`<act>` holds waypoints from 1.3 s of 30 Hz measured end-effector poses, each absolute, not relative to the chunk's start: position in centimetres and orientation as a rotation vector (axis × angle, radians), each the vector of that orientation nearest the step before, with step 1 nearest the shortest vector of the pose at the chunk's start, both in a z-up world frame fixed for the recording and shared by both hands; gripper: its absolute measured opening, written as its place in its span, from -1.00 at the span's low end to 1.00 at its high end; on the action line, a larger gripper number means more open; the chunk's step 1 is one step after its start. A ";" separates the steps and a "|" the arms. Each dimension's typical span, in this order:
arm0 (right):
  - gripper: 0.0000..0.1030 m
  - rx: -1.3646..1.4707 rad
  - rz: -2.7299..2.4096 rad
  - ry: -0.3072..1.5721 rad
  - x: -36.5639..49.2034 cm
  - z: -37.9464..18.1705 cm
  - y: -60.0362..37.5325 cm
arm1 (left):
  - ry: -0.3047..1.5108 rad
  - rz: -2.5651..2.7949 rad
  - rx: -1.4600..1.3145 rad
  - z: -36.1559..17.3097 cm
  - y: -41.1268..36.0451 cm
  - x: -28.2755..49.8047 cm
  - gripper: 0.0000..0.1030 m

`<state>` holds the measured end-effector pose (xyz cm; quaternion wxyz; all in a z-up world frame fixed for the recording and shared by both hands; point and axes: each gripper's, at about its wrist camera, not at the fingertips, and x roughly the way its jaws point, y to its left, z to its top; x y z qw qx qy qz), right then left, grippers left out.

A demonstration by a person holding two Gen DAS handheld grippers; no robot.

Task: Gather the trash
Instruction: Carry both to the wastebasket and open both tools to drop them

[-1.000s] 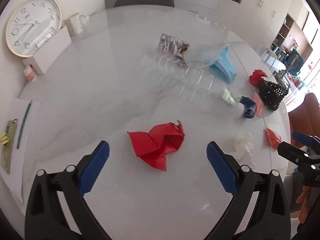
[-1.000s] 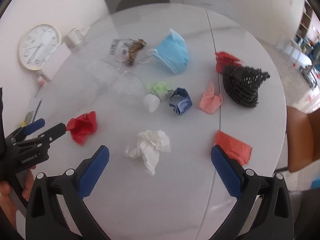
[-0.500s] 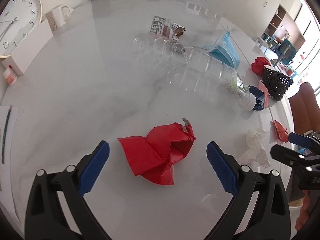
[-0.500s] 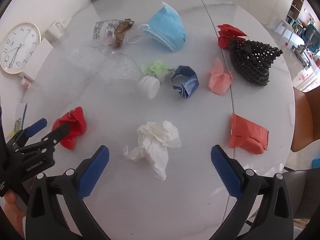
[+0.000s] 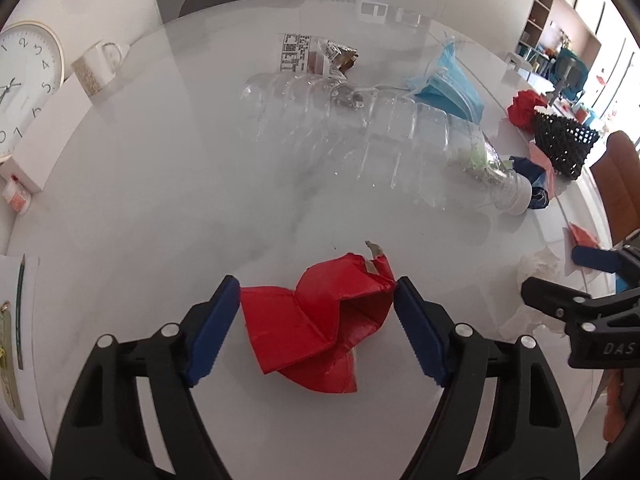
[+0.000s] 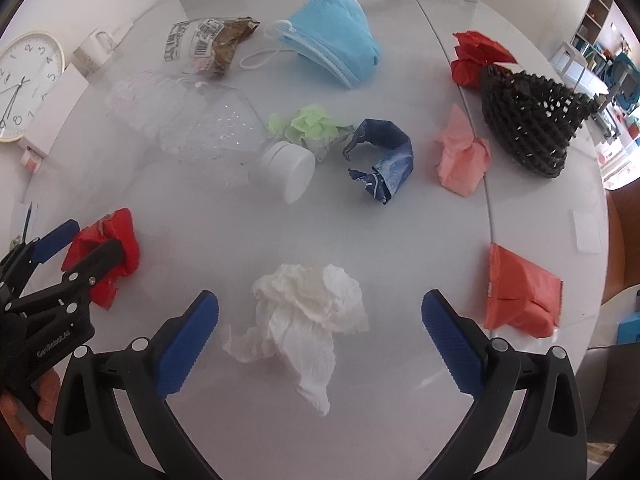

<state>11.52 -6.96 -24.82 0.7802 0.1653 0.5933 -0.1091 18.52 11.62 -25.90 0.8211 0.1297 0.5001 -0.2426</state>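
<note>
Red paper [image 5: 320, 316] lay crumpled on white table [image 5: 160, 184], between my left claw [image 5: 318, 300] fingers, closing on it. Right claw [image 6: 320, 320] was spread wide around white tissue [image 6: 308, 312].

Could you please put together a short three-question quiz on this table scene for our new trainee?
1. True or false: the clear plastic bottle stands upright.
2. Which piece lies between the left gripper pads? A) blue face mask B) red folded paper C) black mesh basket
3. What lies between the open pads of the right gripper?

Key:
1. False; it lies on its side.
2. B; the jaws are closing around it.
3. The white crumpled tissue, not yet gripped.
</note>
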 end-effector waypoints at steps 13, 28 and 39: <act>-0.05 0.230 -0.162 1.293 11.7 -25.7 -4.5 | 1.057 -0.519 0.144 -22.7 15.0 17.9 0.43; -0.54 0.390 -0.107 1.186 1.6 -17.3 -14.1 | 1.012 -0.686 0.190 -17.2 9.2 10.3 0.44; -0.49 0.408 -0.247 1.259 -12.7 -19.3 -23.5 | 1.029 -0.902 0.248 -15.2 -2.8 0.0 0.45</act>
